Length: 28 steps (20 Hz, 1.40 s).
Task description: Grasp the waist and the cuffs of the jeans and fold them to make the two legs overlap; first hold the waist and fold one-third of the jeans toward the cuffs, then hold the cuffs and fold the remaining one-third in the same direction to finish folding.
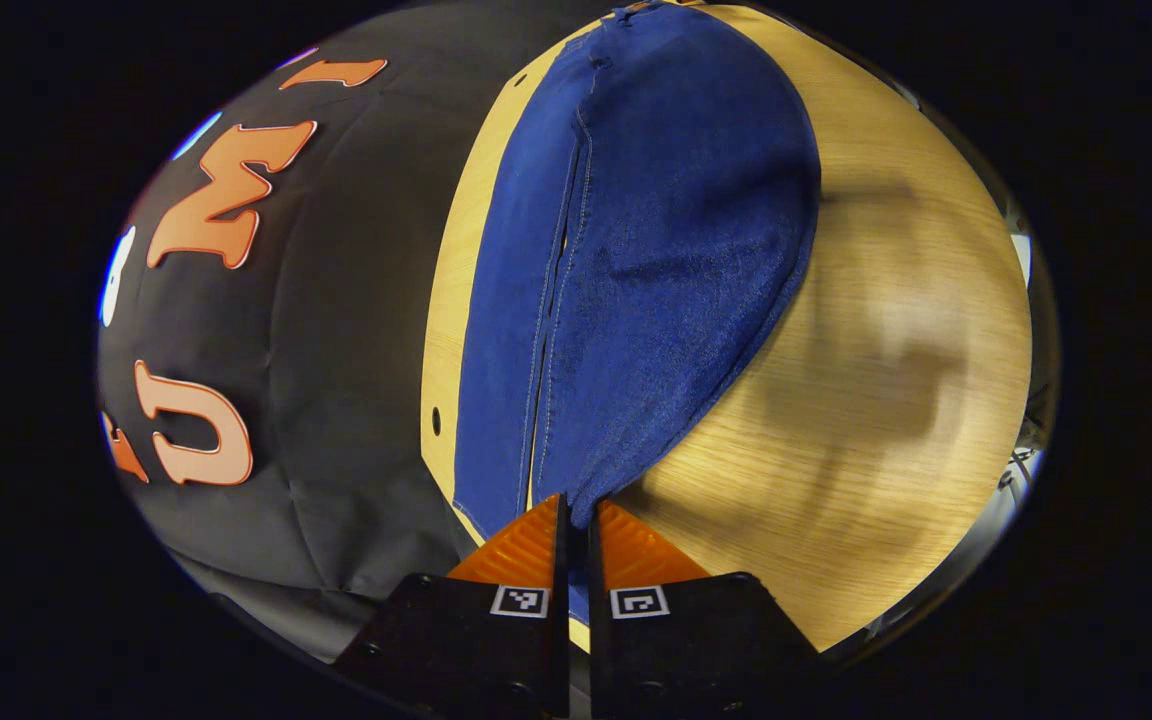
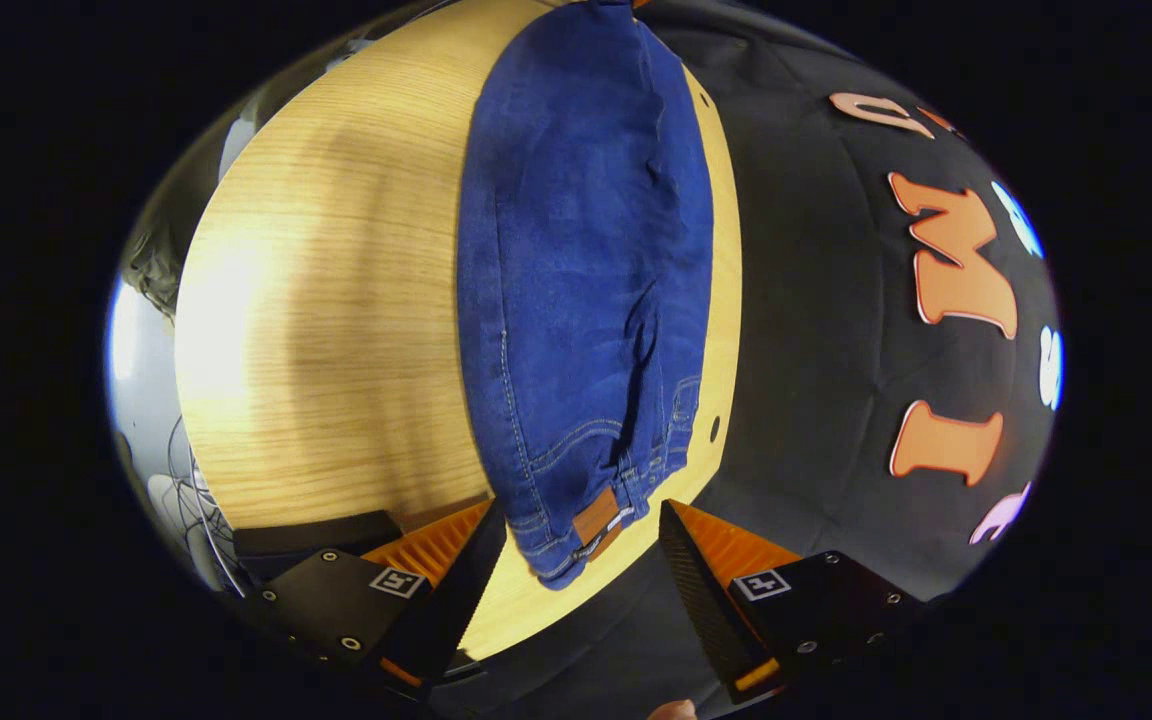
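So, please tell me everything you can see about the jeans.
The jeans are dark blue denim with lighter stitching, lying long and narrow on the wooden table, legs overlapped. The waist end, with a brown patch, lies between the open right gripper fingers, untouched. At the cuff end, the left gripper is shut on the fabric.

Jeans (image 1: 636,260) lie lengthwise on the table (image 1: 886,380), along its edge next to the booth wall (image 1: 336,330). Left gripper (image 1: 576,520) sits at the cuff end, fingers pinched on the fabric. Right gripper (image 2: 581,535) sits at the waist (image 2: 586,500) end, fingers spread either side of it.
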Each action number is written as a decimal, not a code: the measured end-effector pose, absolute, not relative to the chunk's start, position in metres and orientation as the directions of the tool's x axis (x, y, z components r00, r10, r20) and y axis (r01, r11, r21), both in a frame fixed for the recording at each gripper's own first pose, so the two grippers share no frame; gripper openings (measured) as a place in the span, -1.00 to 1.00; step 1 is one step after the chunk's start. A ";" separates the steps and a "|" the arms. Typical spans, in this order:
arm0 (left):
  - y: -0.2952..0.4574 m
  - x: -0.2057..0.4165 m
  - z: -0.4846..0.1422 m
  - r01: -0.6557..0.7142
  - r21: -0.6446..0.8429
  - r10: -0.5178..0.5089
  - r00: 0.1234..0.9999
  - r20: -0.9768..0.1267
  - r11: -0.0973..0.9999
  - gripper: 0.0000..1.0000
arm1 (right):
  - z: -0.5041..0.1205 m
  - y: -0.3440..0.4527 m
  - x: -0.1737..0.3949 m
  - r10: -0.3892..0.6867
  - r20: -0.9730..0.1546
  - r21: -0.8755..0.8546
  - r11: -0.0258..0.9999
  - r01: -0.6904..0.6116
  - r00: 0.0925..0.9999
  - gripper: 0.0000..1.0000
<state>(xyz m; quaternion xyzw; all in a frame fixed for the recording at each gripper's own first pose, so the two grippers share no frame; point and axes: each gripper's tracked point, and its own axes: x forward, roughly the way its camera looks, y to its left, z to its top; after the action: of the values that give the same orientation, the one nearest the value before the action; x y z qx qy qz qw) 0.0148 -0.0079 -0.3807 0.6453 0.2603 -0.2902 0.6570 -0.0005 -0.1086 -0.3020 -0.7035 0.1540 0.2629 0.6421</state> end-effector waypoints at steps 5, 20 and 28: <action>-0.008 0.013 -0.380 0.715 0.699 -0.047 0.698 -0.714 0.003 -0.84 | -0.308 -0.096 -0.008 0.161 -0.635 -0.772 -0.163 -0.615 0.755 0.90; -0.012 0.013 -0.376 0.718 0.696 -0.042 0.695 -0.717 -0.009 -0.84 | -0.334 -0.081 0.024 0.119 -0.706 -0.706 -0.184 -0.684 0.698 -0.19; 0.003 0.011 -0.374 0.800 0.599 -0.013 0.599 -0.800 -0.038 -0.83 | -0.315 -0.082 0.009 0.079 -0.784 -0.619 -0.028 -0.785 0.616 -0.97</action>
<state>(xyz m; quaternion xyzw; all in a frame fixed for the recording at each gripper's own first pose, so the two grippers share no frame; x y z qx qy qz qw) 0.0114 0.0029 -0.3745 0.6421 0.3063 -0.3263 0.6224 0.0091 -0.0822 -0.3149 -0.6323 0.2789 0.3379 0.6390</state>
